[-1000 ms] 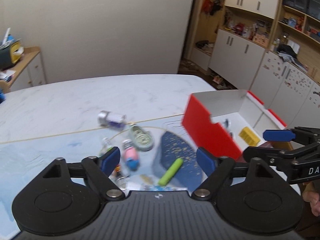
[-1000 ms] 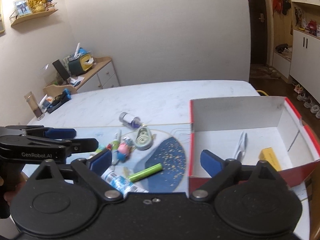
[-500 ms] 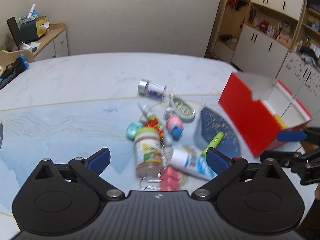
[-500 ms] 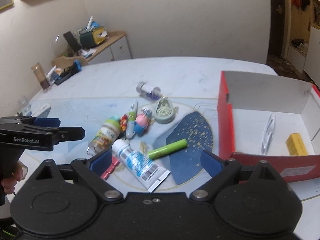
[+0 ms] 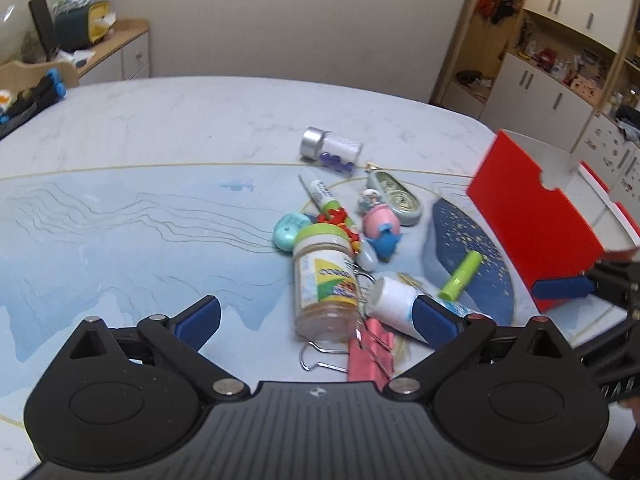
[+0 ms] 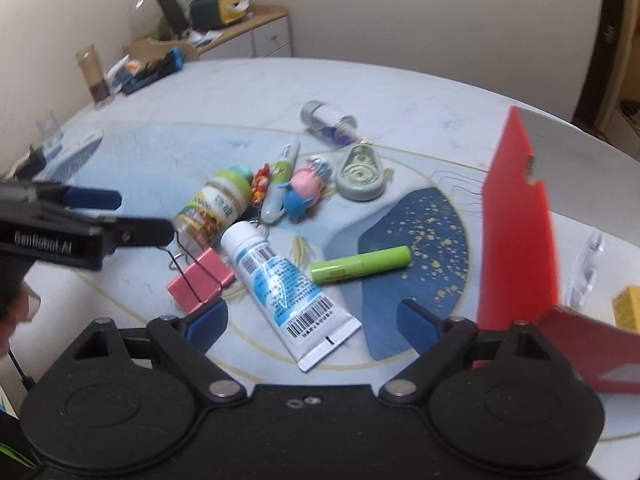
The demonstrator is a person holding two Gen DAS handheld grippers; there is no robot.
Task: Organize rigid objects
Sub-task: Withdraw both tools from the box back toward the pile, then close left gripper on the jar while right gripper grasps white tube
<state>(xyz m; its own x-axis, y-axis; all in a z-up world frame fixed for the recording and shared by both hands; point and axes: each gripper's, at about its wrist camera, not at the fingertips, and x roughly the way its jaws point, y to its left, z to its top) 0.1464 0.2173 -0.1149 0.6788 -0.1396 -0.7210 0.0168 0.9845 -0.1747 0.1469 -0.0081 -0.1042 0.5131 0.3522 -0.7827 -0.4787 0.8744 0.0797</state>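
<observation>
A pile lies on the blue mat. It holds a green-lidded jar (image 5: 324, 280) (image 6: 216, 208), a white tube (image 6: 280, 276) (image 5: 394, 302), a pink binder clip (image 6: 200, 276), a green marker (image 6: 360, 264), a pig toy (image 5: 382, 226), a correction tape (image 6: 360, 176) and a silver-capped bottle (image 5: 332, 152). My left gripper (image 5: 316, 318) is wide open just short of the jar's base. My right gripper (image 6: 314, 320) has its jaws closing, with the tube's crimped end between the pads but untouched. The red box (image 6: 516, 220) stands open at the right.
A yellow block (image 6: 626, 306) and a clear wrapper lie in the box. The right gripper's blue pad (image 5: 560, 288) hangs beside the box's red wall (image 5: 532, 220). A glass and clutter stand at the table's far left edge (image 6: 96, 80). A sideboard (image 5: 120, 52) stands behind.
Both grippers have sunk toward the pile, which now looks larger. The left jaws have spread wider. The jar, tube and clip have come into the left view.
</observation>
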